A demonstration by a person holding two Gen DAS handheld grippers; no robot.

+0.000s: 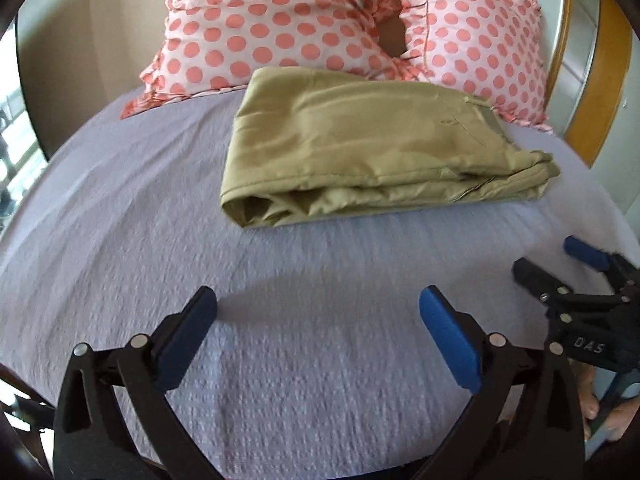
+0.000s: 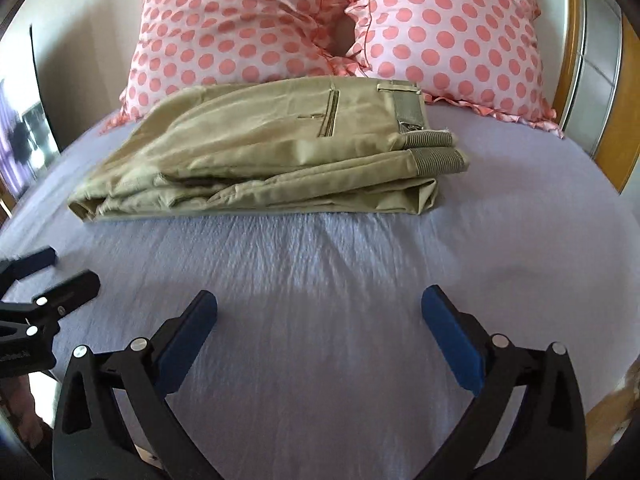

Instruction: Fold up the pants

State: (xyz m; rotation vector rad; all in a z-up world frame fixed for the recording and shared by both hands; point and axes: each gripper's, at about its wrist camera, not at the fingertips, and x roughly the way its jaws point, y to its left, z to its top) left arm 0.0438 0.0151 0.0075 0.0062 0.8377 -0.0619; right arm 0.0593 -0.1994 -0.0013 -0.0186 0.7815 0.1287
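The khaki pants point(image 2: 256, 148) lie folded into a compact stack on the lavender bed sheet point(image 2: 320, 280), waistband to the right, their far edge touching 2 polka-dot pillows point(image 2: 448, 28) that lean at the head of the bed. Near the front of the bed, well apart from the pants, the left tool point(image 1: 318, 312) and the right tool point(image 2: 319, 312) hover side by side, both released with jaws spread wide and gripping nothing

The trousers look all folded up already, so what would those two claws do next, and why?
Probably just draw back. The khaki pants lie as a compact stack on the lilac sheet before the pillows; left gripper and right gripper are open, empty and apart from them.
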